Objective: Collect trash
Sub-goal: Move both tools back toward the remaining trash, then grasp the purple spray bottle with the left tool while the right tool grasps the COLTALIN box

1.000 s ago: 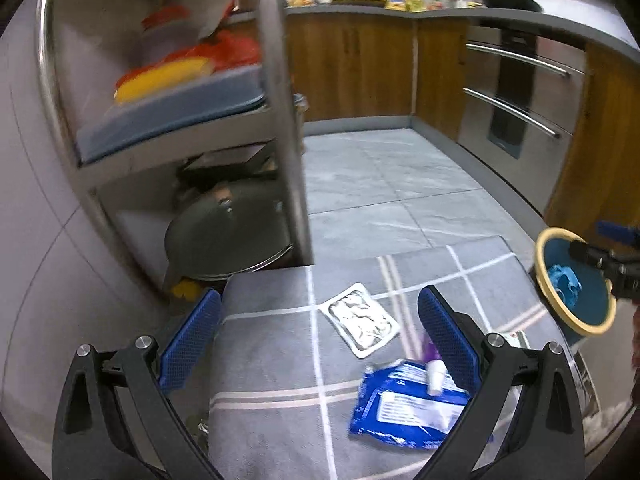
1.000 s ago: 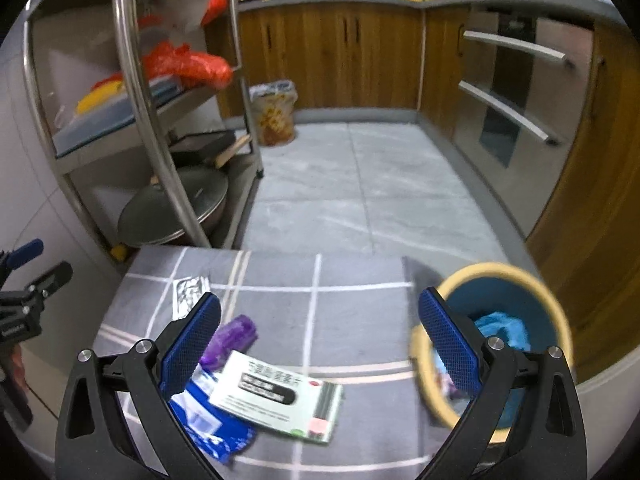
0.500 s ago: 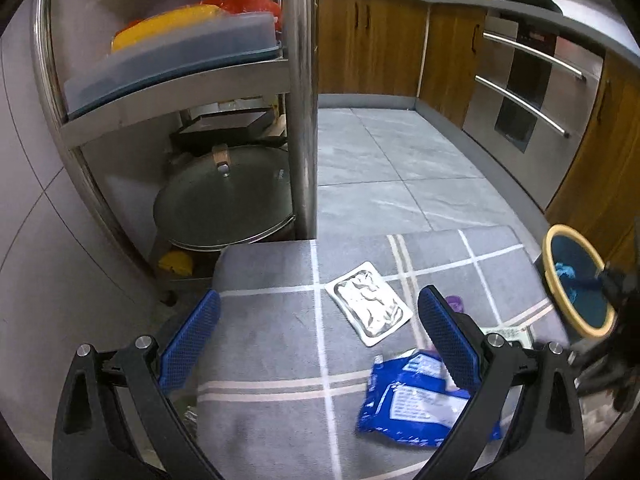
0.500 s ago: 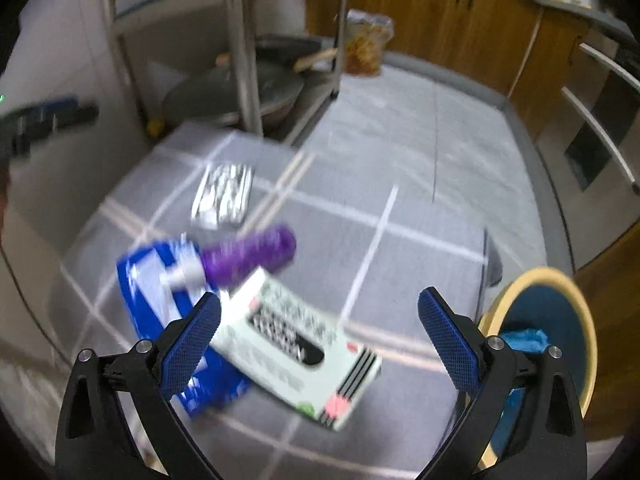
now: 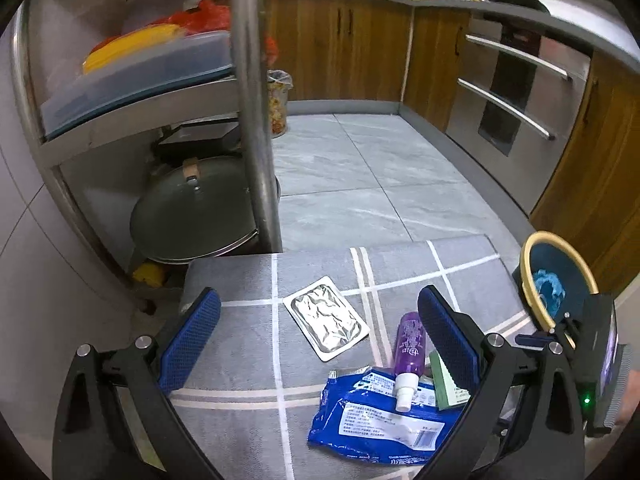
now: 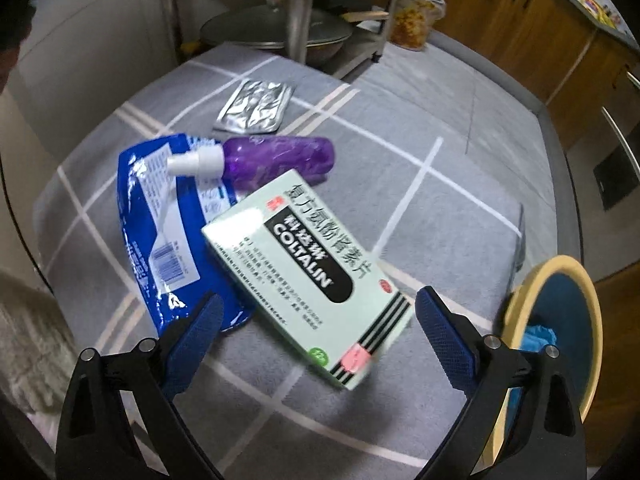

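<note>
On a grey checked cloth point(image 6: 440, 216) lie a pale green medicine box point(image 6: 308, 272), a purple spray bottle point(image 6: 276, 158), a blue plastic pouch point(image 6: 156, 232) and a silver foil pack point(image 6: 256, 106). My right gripper point(image 6: 318, 330) hovers open just above the green box's near end. At the right edge a blue bin with a yellow rim point(image 6: 560, 320) holds crumpled blue trash. My left gripper point(image 5: 316, 338) is open over the cloth, with the foil pack point(image 5: 326, 322) between its fingers' lines, the purple bottle point(image 5: 410, 346) and the blue pouch point(image 5: 380, 416) lower right. The bin point(image 5: 554, 284) is at far right.
A steel rack post point(image 5: 252, 104) rises at the cloth's far left corner, with a pot lid point(image 5: 192, 216) on its low shelf and boxes above. Wooden cabinets point(image 5: 360, 44), oven drawers point(image 5: 512, 92) and grey floor tiles point(image 5: 360, 184) lie beyond. A bagged bin point(image 5: 278, 104) stands by the cabinets.
My right gripper has swung left and dropped close over the green box, bottle and pouch. My left gripper shifted slightly, now showing the bottle and right gripper at its right.
</note>
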Demonstrator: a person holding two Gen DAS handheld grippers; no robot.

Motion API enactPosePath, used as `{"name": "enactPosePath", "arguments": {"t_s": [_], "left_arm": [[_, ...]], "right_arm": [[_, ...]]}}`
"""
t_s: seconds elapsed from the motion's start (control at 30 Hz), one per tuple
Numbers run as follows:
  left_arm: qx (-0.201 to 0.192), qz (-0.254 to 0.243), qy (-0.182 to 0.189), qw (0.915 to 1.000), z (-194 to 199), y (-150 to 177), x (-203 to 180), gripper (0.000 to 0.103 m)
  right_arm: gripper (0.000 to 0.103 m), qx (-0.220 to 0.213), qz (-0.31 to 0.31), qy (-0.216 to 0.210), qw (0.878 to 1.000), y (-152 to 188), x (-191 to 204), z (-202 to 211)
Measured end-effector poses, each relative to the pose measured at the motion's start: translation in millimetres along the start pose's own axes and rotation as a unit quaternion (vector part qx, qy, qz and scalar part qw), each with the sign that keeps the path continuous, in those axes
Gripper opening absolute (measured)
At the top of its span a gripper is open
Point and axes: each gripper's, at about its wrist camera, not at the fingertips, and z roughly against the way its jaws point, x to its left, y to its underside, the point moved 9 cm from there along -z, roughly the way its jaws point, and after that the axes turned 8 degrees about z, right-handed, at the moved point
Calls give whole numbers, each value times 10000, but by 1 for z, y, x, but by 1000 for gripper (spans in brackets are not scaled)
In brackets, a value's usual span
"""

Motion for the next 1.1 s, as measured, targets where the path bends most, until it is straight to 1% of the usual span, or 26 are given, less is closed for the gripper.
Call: {"name": "enactPosePath", "arguments": {"t_s": [0.13, 0.37, 0.43, 0.47, 0.5, 0.53, 0.57, 0.6, 0.67, 0.77, 0.83, 0.87, 0.9, 0.97, 1.07, 1.1], "left_arm": [[71, -201, -32, 9998, -6, 4, -6, 97], [146, -216, -30, 9997, -9, 6, -6, 97], [149, -209, -15, 9997, -9, 5, -6, 97], [146, -201, -5, 9997, -9, 5, -6, 97], [144, -196, 0, 9997, -8, 5, -6, 97], [145, -192, 4, 9997, -8, 5, -6, 97], [147, -192, 2, 9997, -8, 5, -6, 97], [152, -193, 2, 9997, -8, 5, -5, 97], [166, -193, 14, 9997, -7, 5, -5, 97], [187, -186, 34, 9996, -7, 6, -6, 97], [202, -194, 45, 9996, -8, 7, -7, 97], [213, -205, 52, 9995, -9, 7, -8, 97], [220, -214, 58, 9995, -9, 7, -9, 97], [258, -231, 84, 9994, -10, 9, -11, 97], [362, -232, 148, 9990, -14, 13, -15, 97], [449, -219, 170, 9986, -18, 17, -17, 97]], "right_arm": [[95, 54, 3, -22, 10000, 0, 2, -10], [91, 148, -21, -243, 9996, 0, 6, -22], [89, 124, -4, -222, 9997, 0, 7, -23], [84, 120, -4, -202, 9997, -1, 6, -23], [75, 116, -66, -148, 9998, -2, 2, -22], [73, 106, -117, -143, 9998, -3, -1, -22], [68, 60, -241, -221, 9994, -5, -4, -18], [66, 32, -336, -277, 9990, -7, -7, -16], [59, -8, -552, -452, 9975, -10, -12, -11], [49, -67, -821, -600, 9948, -14, -24, -4], [42, -84, -1037, -643, 9925, -16, -33, -2], [36, -100, -1081, -655, 9919, -16, -35, -1], [33, -121, -1126, -663, 9914, -17, -38, 0], [33, -136, -1140, -639, 9913, -18, -41, 1], [33, -14, -995, -579, 9933, -17, -37, -6], [32, 74, -883, -513, 9948, -15, -35, -9]]}}
